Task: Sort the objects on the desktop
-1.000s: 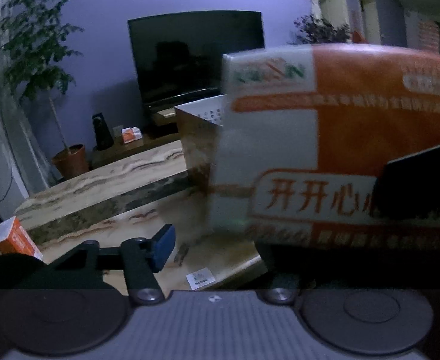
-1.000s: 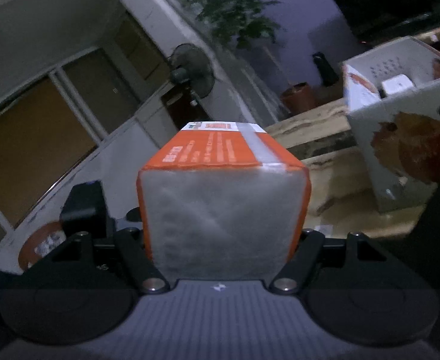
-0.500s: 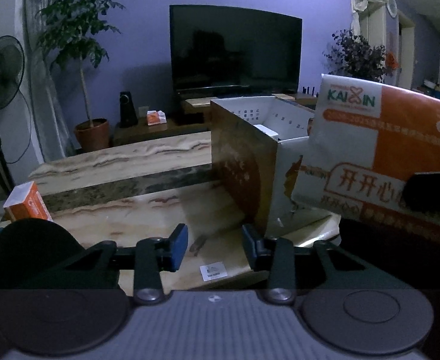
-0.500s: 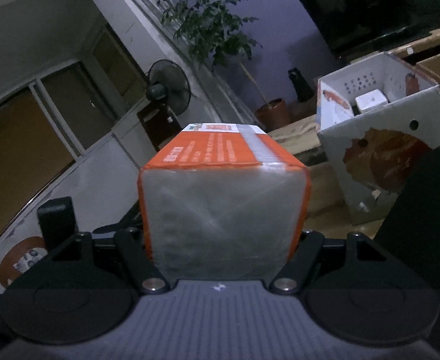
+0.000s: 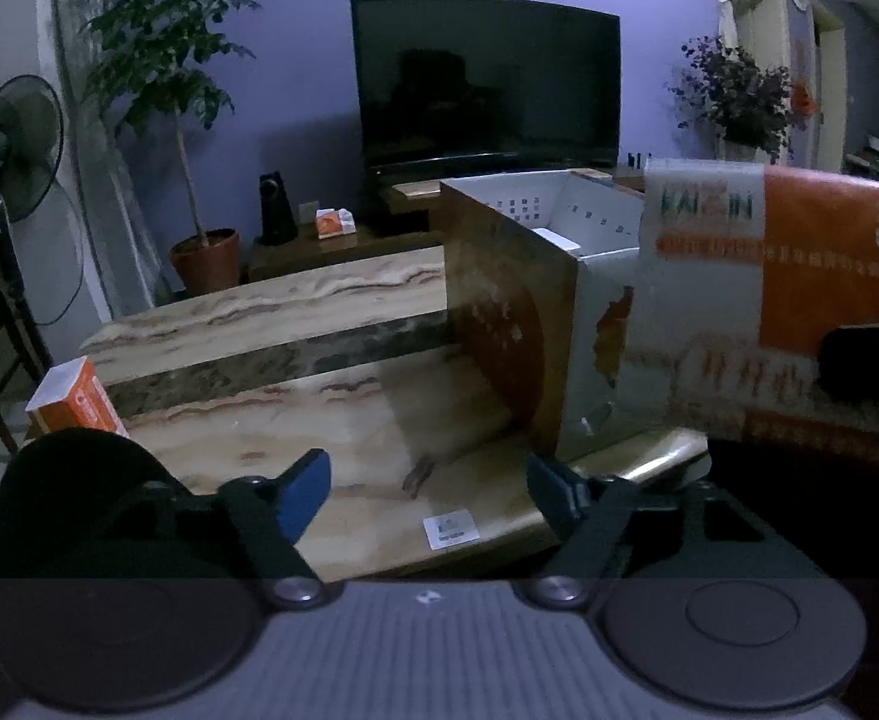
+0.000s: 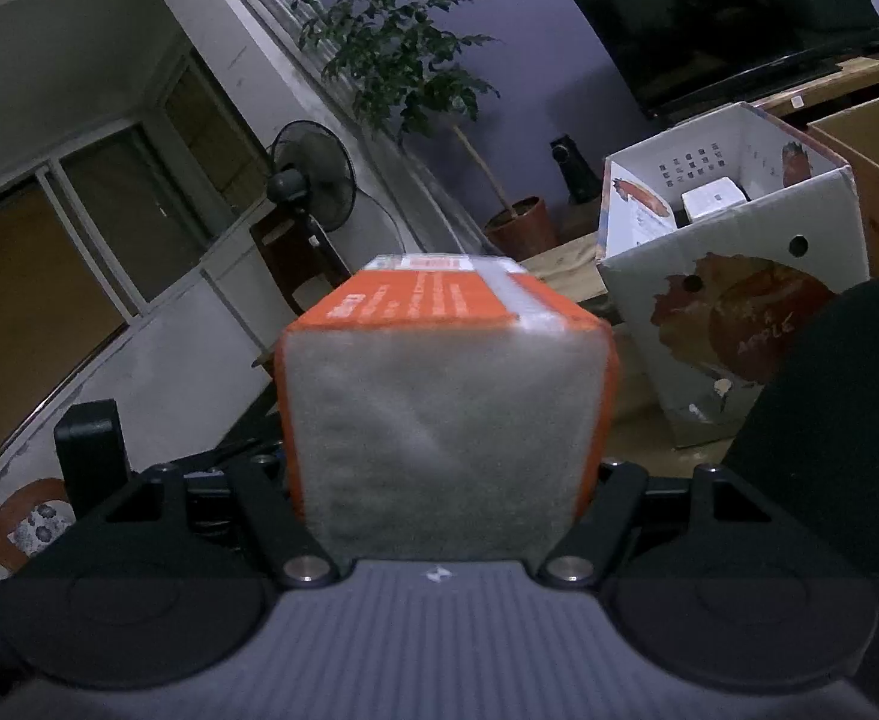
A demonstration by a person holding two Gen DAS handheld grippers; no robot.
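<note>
right gripper (image 6: 445, 420) jaws clamped on orange carton (image 6: 439, 396), held in air left of open white cardboard box (image 6: 739, 324) on counter (image 5: 319, 420). left gripper (image 5: 427, 495) jaws wide, holding nothing, above counter.

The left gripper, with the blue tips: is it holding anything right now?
No. The left gripper has its blue-tipped fingers spread apart with only the wooden table showing between them.

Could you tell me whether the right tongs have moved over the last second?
Yes. The right tongs, clamping the orange rectangular packet, have swung right: the white cardboard fruit box has shifted left and lower in their view.
</note>
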